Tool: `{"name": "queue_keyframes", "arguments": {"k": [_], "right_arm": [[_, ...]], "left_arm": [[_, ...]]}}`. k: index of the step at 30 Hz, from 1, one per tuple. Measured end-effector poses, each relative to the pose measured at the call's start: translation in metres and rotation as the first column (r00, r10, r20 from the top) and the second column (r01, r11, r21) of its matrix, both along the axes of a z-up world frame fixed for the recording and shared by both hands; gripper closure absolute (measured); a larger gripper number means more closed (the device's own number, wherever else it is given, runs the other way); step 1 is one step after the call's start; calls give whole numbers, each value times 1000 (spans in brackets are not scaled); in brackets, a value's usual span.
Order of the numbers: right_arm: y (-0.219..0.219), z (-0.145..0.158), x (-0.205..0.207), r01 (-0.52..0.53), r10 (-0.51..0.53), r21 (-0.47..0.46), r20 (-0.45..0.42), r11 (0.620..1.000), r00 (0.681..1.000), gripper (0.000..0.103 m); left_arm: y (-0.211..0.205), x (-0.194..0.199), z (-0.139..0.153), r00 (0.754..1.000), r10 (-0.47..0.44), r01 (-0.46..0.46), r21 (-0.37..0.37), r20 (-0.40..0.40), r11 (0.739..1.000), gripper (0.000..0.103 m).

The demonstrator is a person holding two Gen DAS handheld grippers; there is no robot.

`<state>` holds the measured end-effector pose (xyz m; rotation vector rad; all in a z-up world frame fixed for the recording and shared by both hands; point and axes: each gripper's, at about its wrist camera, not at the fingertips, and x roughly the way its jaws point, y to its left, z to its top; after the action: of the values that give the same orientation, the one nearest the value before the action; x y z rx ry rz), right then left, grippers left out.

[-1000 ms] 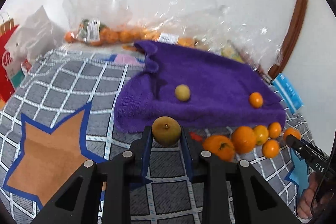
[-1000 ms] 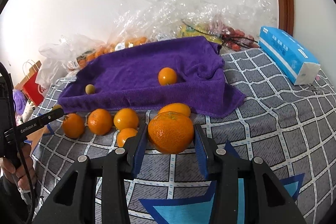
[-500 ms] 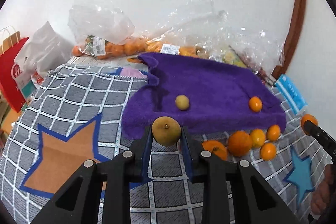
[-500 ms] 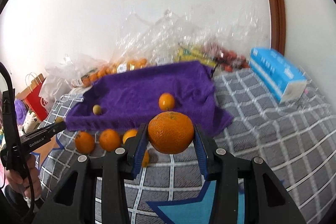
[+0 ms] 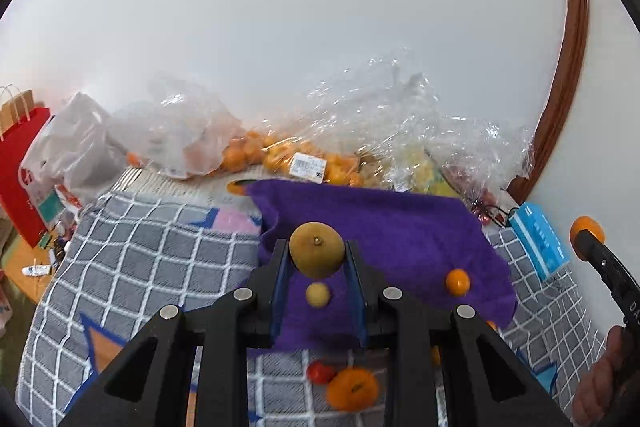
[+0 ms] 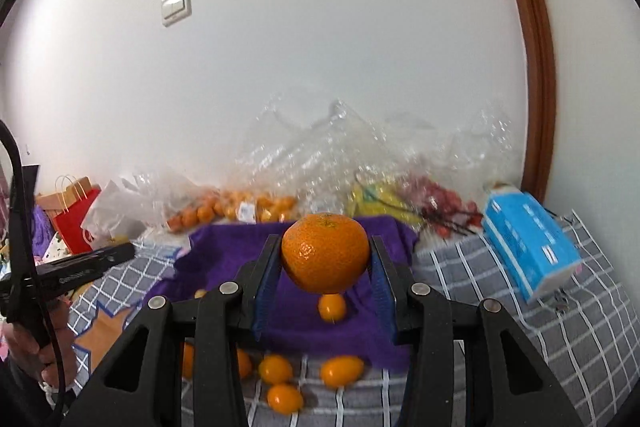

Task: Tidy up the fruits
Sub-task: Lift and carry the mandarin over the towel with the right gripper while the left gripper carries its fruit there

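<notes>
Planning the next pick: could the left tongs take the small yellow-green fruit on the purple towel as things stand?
Probably not yet. The left tongs are shut on a brownish-yellow fruit, so they are occupied. The small yellow-green fruit lies uncovered on the purple towel, nothing around it; free the tongs first.

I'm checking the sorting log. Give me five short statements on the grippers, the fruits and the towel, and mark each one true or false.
1. The left gripper holds a brownish-yellow fruit. True.
2. The right gripper is empty. False: it is shut on an orange.
3. The purple towel has no fruit on it. False: a small yellow fruit and a small orange one lie there.
4. A blue tissue box lies right of the towel. True.
5. Loose fruits lie on the checked cloth. True.
</notes>
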<state>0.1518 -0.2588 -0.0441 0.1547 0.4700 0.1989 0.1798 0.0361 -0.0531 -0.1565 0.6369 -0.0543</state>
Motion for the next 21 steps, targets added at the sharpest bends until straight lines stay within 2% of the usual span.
{"name": "queue_keyframes", "arguments": {"k": [6, 10, 14, 21], "right_arm": [[-1, -12, 25, -5, 5, 14, -16, 1000, 1000, 60], [-7, -37, 40, 16, -14, 29, -55, 999, 998, 60], [-14, -55, 53, 34, -31, 29, -113, 999, 993, 60], [-25, -61, 55, 70, -67, 17, -112, 997, 991, 60]], "left_arm": [[-14, 27, -10, 1000, -12, 12, 13, 7, 1000, 77], [-20, 39, -31, 1000, -5, 6, 52, -14, 999, 77], [-19, 48, -52, 998, 4, -1, 53, -60, 999, 77], [-14, 48, -63, 999, 4, -3, 17, -49, 1000, 77]]}}
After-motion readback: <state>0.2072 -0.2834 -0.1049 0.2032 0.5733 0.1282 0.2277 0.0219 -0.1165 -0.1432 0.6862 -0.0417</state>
